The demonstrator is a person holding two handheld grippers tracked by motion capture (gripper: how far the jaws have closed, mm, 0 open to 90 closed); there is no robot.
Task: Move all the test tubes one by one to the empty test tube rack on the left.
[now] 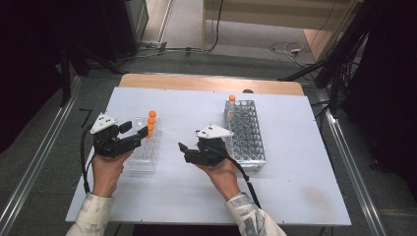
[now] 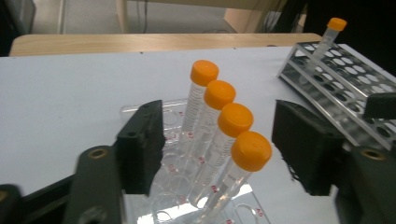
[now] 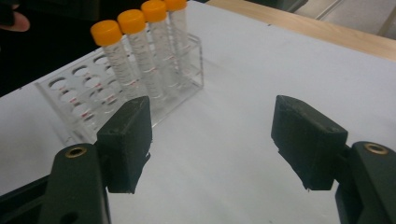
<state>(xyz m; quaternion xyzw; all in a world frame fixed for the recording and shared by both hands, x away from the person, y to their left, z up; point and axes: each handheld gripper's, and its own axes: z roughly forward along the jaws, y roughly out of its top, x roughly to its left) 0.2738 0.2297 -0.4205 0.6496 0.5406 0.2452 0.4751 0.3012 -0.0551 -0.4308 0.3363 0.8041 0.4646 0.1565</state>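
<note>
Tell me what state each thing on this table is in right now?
Four clear plastic tubes with orange caps: capped, standing in a row in the clear rack, leaning.
Clear acrylic tube rack: upright, most holes free.
Lone orange-capped clear tube: capped, standing in the grey rack's far corner.
Grey perforated rack: otherwise unfilled.
Left gripper: open, around the nearest tube.
Right gripper: open, holding nothing.

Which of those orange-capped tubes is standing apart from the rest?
The single tube at the far corner of the grey rack. The other four stand in a row in the clear rack, by the left gripper.
</note>
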